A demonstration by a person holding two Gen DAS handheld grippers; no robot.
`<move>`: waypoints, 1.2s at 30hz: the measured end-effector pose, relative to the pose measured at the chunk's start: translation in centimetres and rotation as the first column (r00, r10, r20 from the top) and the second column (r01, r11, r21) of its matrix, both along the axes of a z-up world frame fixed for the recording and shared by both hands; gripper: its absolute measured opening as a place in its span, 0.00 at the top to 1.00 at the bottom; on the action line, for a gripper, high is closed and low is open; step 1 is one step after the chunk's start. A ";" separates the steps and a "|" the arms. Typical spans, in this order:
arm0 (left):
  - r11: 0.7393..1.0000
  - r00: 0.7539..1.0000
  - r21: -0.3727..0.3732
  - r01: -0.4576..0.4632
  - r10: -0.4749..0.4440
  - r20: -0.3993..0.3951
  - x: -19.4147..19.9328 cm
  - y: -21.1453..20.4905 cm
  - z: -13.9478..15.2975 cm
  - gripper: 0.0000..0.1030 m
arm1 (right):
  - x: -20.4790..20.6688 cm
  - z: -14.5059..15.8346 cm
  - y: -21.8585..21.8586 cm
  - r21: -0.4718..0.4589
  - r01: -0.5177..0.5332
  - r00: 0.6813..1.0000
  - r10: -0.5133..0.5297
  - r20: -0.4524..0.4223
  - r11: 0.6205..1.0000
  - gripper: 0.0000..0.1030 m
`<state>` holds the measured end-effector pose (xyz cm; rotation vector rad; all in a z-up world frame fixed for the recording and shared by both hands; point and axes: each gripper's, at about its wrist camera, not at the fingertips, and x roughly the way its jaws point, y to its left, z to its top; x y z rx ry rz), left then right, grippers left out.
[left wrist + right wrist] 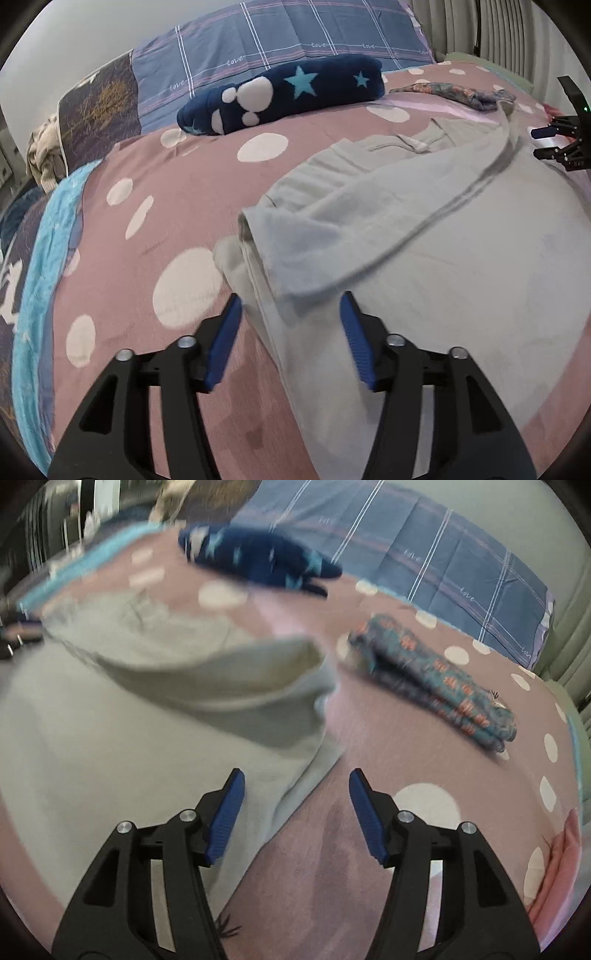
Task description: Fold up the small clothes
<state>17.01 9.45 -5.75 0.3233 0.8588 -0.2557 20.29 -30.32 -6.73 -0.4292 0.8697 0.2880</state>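
A pink bedspread with large white dots covers the bed. On it, toward the far side, lies a dark blue plush roll with pale blue stars and white paw prints — behind it leans a blue checked pillow with the word "love" along its lines. A turquoise blanket edge runs along the left of the spread. Beside the pillow stands a dark cushion with a golden tree pattern, a beige cloth bundle next to it. Pale pleated curtains hang behind.
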 end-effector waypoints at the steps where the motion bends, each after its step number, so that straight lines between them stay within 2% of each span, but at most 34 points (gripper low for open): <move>1: 1.000 1.000 0.012 -0.005 0.004 0.017 1.1 -0.2 0.0 0.41 | 0.5 0.0 0.2 0.010 0.003 1.000 -0.003 0.009 1.000 0.41; 3: 0.999 0.998 0.024 -0.033 0.031 0.050 3.3 -0.6 -0.1 0.40 | 2.8 0.2 0.8 0.038 0.036 0.999 -0.037 0.035 0.999 0.41; 5: 0.996 0.993 0.002 -0.093 0.093 0.070 6.1 -0.5 0.2 0.40 | 5.1 0.1 0.7 0.079 0.068 0.997 -0.071 0.030 0.995 0.41; 7: 0.978 0.975 -0.082 -0.189 0.197 0.102 8.5 0.6 1.4 0.40 | 7.2 0.1 0.0 0.152 0.120 0.993 -0.119 -0.014 0.981 0.49; 9: 0.939 0.944 -0.195 -0.284 0.310 0.116 9.6 2.7 3.1 0.40 | 8.6 0.3 -1.1 0.235 0.165 0.986 -0.157 -0.056 0.958 0.58; 11: 0.904 0.929 -0.291 -0.314 0.356 0.103 9.8 4.7 4.2 0.40 | 8.8 0.4 -2.3 0.288 0.202 0.979 -0.189 -0.073 0.936 0.64; 14: 0.901 0.953 -0.336 -0.276 0.302 0.028 10.0 5.3 4.0 0.40 | 8.8 0.1 -3.4 0.371 0.206 0.978 -0.174 -0.118 0.905 0.65; 16: 0.901 0.972 -0.366 -0.235 0.225 -0.071 10.3 4.9 2.6 0.40 | 8.8 0.1 -3.8 0.417 0.207 0.977 -0.163 -0.139 0.885 0.64; 19: 0.904 0.964 -0.347 -0.251 0.202 -0.172 11.5 4.1 0.1 0.40 | 9.4 0.0 -4.1 0.494 0.208 0.975 -0.138 -0.176 0.844 0.59; 20: 0.893 0.960 -0.368 -0.260 0.196 -0.202 12.0 3.9 -0.8 0.54 | 9.6 -0.1 -4.0 0.506 0.210 0.973 -0.132 -0.187 0.837 0.59; 21: 0.882 0.960 -0.397 -0.252 0.176 -0.219 12.3 3.7 -1.2 0.88 | 9.8 -0.2 -3.9 0.514 0.212 0.973 -0.128 -0.193 0.832 0.68; 22: 0.862 0.963 -0.447 -0.238 0.148 -0.227 12.4 3.4 -1.2 0.93 | 9.7 -0.1 -3.8 0.520 0.211 0.973 -0.125 -0.195 0.828 0.97; 23: 0.865 0.966 -0.441 -0.239 0.165 -0.200 12.1 3.3 -0.8 0.96 | 9.4 0.5 -3.8 0.529 0.209 0.975 -0.135 -0.175 0.822 0.96; 25: 0.885 0.983 -0.429 -0.183 0.172 -0.065 10.5 2.7 1.8 0.97 | 8.2 2.4 -4.0 0.555 0.170 0.985 -0.145 -0.089 0.814 0.96; 26: 0.890 0.983 -0.421 -0.175 0.184 -0.021 9.8 2.7 3.0 0.97 | 7.7 3.3 -4.3 0.575 0.153 0.988 -0.145 -0.061 0.803 0.96; 28: 0.896 0.982 -0.413 -0.161 0.186 0.022 9.1 2.8 4.4 0.97 | 7.2 4.8 -4.9 0.608 0.135 0.988 -0.153 -0.023 0.783 0.96; 30: 0.912 0.979 -0.371 -0.175 0.201 0.032 9.5 2.7 4.4 0.96 | 7.9 4.7 -4.7 0.585 0.146 0.987 -0.160 -0.028 0.797 0.96; 32: 0.926 0.979 -0.328 -0.188 0.203 0.012 10.5 2.3 3.4 0.94 | 9.6 2.8 -4.1 0.534 0.204 0.979 -0.181 -0.096 0.821 0.94; 34: 0.948 0.978 -0.241 -0.206 0.207 -0.022 11.2 1.7 1.6 0.87 | 10.3 0.8 -3.9 0.444 0.295 0.955 -0.251 -0.156 0.846 0.85; 35: 0.952 0.974 -0.206 -0.225 0.221 -0.039 11.0 1.7 0.9 0.85 | 10.1 0.3 -4.0 0.426 0.319 0.948 -0.273 -0.167 0.846 0.84; 36: 0.950 0.973 -0.208 -0.231 0.227 -0.043 10.6 1.8 0.9 0.84 | 9.2 0.3 -4.3 0.439 0.322 0.947 -0.279 -0.161 0.839 0.84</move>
